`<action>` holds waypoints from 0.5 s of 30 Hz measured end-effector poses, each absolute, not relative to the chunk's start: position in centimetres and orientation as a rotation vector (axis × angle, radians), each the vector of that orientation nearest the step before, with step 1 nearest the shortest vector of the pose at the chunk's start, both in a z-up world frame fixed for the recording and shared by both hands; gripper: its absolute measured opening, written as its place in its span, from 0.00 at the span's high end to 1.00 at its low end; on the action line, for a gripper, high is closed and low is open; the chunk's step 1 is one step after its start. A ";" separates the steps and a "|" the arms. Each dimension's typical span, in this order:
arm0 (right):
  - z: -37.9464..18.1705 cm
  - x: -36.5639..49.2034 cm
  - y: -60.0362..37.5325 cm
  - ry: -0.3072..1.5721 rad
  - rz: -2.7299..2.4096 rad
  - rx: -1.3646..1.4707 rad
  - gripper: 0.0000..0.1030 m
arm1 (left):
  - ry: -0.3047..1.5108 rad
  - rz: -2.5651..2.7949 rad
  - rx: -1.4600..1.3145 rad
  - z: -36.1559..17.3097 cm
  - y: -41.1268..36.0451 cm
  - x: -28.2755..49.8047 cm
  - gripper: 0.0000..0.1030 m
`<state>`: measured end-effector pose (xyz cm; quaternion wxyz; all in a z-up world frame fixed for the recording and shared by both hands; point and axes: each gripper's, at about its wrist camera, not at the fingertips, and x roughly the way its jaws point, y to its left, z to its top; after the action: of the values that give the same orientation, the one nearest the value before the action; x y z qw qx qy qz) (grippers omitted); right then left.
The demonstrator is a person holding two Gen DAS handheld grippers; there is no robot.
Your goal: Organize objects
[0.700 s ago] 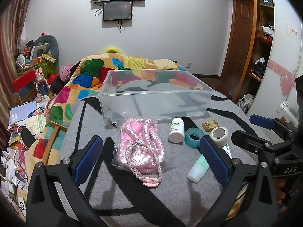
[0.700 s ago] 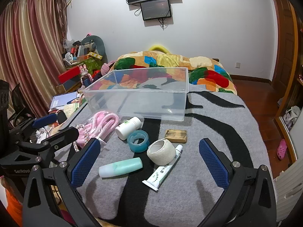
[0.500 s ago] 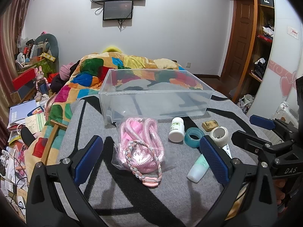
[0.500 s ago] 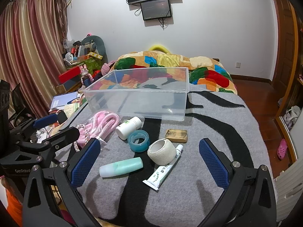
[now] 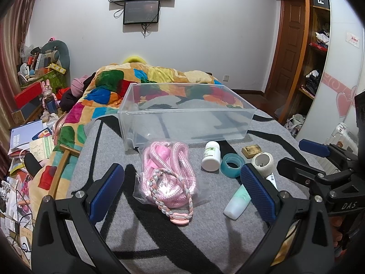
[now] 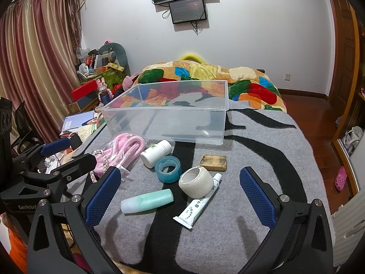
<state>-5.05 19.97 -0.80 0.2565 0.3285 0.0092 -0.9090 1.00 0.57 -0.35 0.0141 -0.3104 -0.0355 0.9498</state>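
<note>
A clear plastic bin (image 5: 182, 123) (image 6: 168, 123) stands empty on the grey blanket. In front of it lie a bagged pink rope (image 5: 168, 175) (image 6: 121, 148), a white pill bottle (image 5: 211, 153) (image 6: 156, 153), a teal tape ring (image 5: 232, 165) (image 6: 168, 168), a white bandage roll (image 5: 262, 162) (image 6: 196, 182), a brown block (image 5: 251, 149) (image 6: 213, 162), a mint tube (image 5: 237, 202) (image 6: 147, 200) and a white ointment tube (image 6: 197, 205). My left gripper (image 5: 182, 191) is open, above the rope. My right gripper (image 6: 179, 196) is open, above the tubes and the roll.
A colourful quilt (image 5: 159, 80) covers the bed behind the bin. Papers, boxes and toys (image 5: 29, 125) crowd the floor at the left. A wooden door and shelves (image 5: 303, 52) stand at the right. The blanket's front edge is just below the grippers.
Both views have shifted only slightly; the objects and the bin stay where they were. Both grippers remain open.
</note>
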 end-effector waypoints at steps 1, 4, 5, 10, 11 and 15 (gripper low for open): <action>-0.8 -5.0 20.0 0.025 -2.467 0.891 0.00 | -0.111 2.958 -0.965 -0.4 0.6 1.0 0.00; -0.8 -5.0 20.0 0.025 -2.467 0.892 0.00 | -0.112 2.956 -0.968 -0.4 0.6 1.0 0.00; -0.8 -5.1 20.0 0.025 -2.467 0.891 0.00 | -0.113 2.956 -0.969 -0.3 0.6 1.0 0.00; -0.8 -5.0 19.9 0.023 -2.465 0.894 0.00 | -0.123 2.951 -0.974 -0.3 0.6 1.0 0.00; -0.8 -5.0 19.9 0.023 -2.464 0.894 0.00 | -0.125 2.950 -0.974 -0.2 0.5 1.1 0.00; -0.8 -5.1 19.9 0.023 -2.464 0.894 0.00 | -0.131 2.949 -0.973 -0.1 0.4 1.1 0.00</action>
<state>-5.07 19.93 -0.79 0.2573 0.3296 0.0085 -0.9083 1.10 0.40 -0.14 0.0169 -0.3130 -0.0422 0.9487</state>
